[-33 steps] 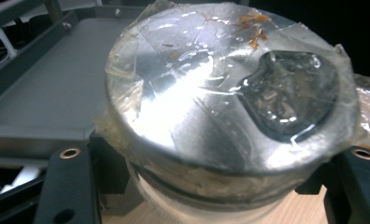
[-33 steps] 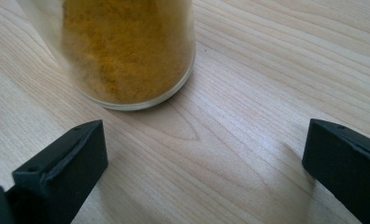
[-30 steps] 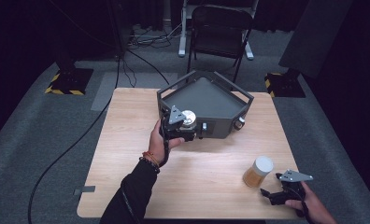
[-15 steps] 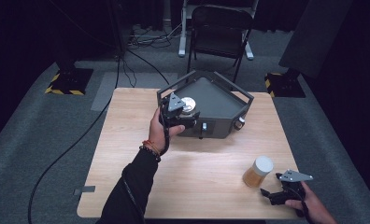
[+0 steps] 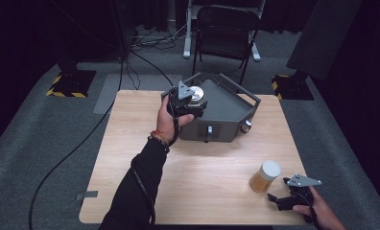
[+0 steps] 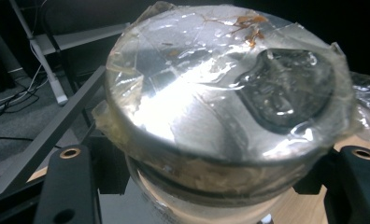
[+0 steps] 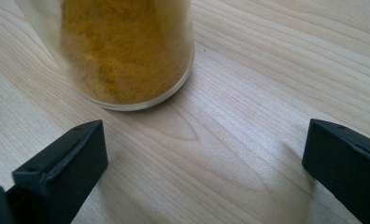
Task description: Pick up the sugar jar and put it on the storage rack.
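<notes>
While left tool (image 5: pixel 190 101) clamps taped can (image 6: pixel 220 107) | right tool (image 5: pixel 280 197) gapes | jar (image 5: pixel 265 176): yellow powder

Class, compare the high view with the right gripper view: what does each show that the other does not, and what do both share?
High view alone: the dark grey angular metal box, the left gripper holding a shiny round can above it, and a black folding chair.

Right gripper view alone: the grainy yellow-orange powder close up, and the right gripper open with its black fingers spread.

Both: the clear jar of yellow powder on the light wooden table.
</notes>
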`<state>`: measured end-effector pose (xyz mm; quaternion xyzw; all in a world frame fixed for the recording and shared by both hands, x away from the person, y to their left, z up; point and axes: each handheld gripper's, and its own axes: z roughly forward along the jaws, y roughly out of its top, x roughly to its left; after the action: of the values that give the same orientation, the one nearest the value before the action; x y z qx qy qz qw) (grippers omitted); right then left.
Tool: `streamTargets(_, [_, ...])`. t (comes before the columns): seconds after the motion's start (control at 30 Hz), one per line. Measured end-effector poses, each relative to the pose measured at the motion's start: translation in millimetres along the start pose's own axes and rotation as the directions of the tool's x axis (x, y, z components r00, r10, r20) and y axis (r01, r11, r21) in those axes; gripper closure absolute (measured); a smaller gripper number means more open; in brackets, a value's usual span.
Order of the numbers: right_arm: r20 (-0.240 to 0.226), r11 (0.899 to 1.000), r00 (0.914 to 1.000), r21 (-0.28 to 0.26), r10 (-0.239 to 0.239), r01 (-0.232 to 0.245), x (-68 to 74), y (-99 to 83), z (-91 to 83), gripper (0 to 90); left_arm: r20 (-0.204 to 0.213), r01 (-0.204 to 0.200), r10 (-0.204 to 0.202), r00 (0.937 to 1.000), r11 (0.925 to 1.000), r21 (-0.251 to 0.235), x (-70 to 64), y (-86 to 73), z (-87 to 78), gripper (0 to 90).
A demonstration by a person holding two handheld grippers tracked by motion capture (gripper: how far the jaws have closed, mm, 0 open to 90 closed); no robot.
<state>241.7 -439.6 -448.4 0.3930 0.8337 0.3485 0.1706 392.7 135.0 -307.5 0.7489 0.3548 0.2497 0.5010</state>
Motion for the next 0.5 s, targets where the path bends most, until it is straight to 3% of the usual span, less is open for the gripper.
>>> streamTargets(0.5, [0.000, 1.000, 1.0000, -0.001, -0.001, 0.001, -0.1, -0.1, 0.1, 0.0, -0.049, 0.032, -0.030, 0.9983, 0.9987, 0.039, 1.5, 6.0, 32.5, 30.4])
